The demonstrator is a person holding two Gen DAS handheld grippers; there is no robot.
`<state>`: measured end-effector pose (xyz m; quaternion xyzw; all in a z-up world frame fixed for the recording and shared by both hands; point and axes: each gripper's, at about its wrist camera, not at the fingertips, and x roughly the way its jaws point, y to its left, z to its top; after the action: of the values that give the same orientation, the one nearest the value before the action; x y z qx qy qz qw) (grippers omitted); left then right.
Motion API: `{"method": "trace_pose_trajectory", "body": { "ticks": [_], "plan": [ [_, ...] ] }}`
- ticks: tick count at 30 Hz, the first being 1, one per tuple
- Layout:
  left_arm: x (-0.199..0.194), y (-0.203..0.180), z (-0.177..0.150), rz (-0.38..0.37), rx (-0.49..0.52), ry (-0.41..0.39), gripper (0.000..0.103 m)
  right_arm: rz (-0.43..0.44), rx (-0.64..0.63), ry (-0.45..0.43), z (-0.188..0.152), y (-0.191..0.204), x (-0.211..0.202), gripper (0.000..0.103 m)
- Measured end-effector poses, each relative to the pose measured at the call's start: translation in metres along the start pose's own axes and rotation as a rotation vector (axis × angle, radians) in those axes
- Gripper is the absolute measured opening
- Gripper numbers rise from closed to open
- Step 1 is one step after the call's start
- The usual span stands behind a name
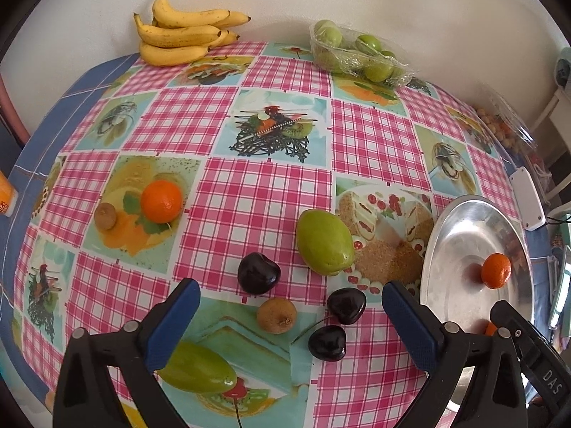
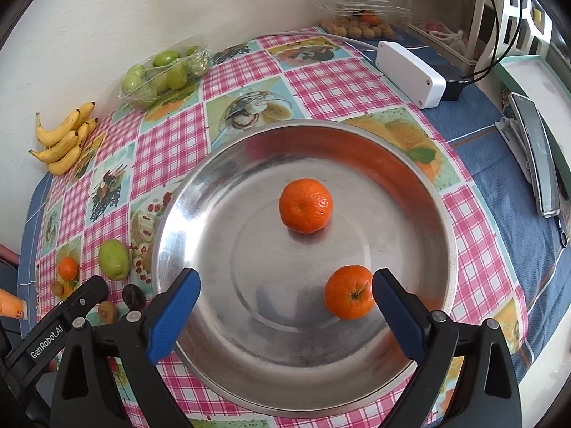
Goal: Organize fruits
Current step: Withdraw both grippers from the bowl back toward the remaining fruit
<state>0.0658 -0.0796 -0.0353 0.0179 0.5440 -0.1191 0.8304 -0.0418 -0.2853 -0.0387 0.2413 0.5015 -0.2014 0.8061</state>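
My left gripper (image 1: pixel 291 292) is open above the checked tablecloth, over a kiwi (image 1: pixel 276 315) and three dark cherries (image 1: pixel 258 273) (image 1: pixel 347 305) (image 1: pixel 327 343). A green mango (image 1: pixel 324 242) lies just beyond, another green fruit (image 1: pixel 196 371) under the left finger. A tangerine (image 1: pixel 161 201) and a small kiwi (image 1: pixel 105 215) lie far left. My right gripper (image 2: pixel 285 289) is open over the metal tray (image 2: pixel 410 164), which holds two tangerines (image 2: pixel 306 205) (image 2: pixel 349 296); the near one sits next to the right finger.
Bananas (image 1: pixel 182 35) and a wrapped pack of green fruit (image 1: pixel 360 53) lie against the back wall. A white box (image 2: pixel 410 73) with a cable, a clear box of small round fruit (image 2: pixel 360 25) and a phone (image 2: pixel 535 149) lie right of the tray.
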Motion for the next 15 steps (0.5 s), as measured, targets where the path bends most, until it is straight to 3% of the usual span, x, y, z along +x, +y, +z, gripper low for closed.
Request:
{"method": "trace_pose_trajectory", "body": {
  "ticks": [8, 15],
  "plan": [
    [-0.014, 0.012, 0.002, -0.051, -0.004, -0.050, 0.103, 0.053, -0.101, -0.006, -0.008, 0.023, -0.005, 0.097],
    [-0.028, 0.029, 0.005, -0.075, -0.014, -0.085, 0.103, 0.069, -0.108, -0.016, -0.012, 0.033, -0.012, 0.097]
  ]
}}
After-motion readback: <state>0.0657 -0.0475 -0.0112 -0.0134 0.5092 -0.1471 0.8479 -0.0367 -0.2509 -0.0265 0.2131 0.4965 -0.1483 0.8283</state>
